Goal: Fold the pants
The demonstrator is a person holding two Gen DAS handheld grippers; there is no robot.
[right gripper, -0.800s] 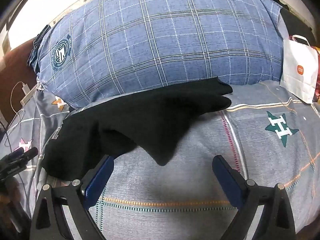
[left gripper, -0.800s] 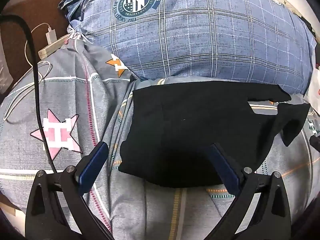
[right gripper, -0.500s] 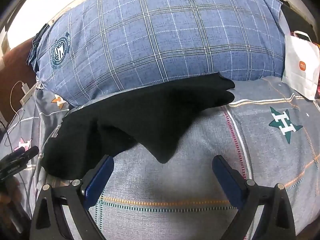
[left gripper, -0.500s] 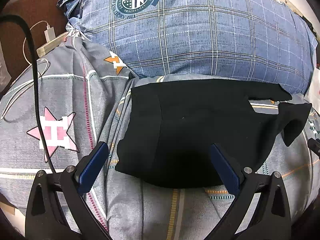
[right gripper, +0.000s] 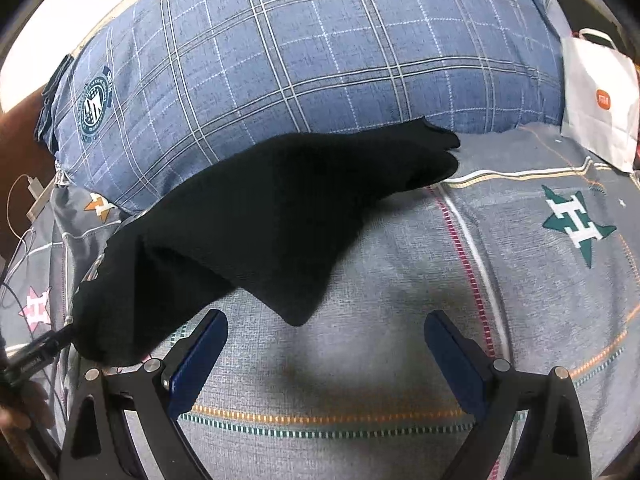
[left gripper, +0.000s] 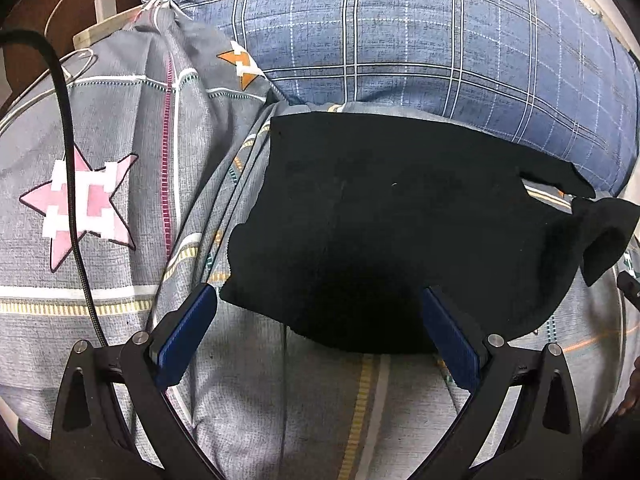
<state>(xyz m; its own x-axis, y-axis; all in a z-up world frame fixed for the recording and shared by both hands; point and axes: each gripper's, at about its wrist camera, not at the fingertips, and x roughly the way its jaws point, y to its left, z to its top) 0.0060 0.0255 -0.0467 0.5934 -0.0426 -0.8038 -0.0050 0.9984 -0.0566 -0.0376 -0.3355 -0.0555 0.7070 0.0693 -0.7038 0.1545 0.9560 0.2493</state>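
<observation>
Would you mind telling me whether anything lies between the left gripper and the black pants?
Nothing visible does. The left gripper is open just above the near edge of the black pants, with only grey bedsheet beneath its fingers. The black cable runs off to the left, clear of the pants.

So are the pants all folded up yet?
Not yet. The black pants lie partly folded on the bed cover, with one corner still poking out. Both the left gripper and right gripper are open, holding nothing. Tidying and final folds remain.
</observation>
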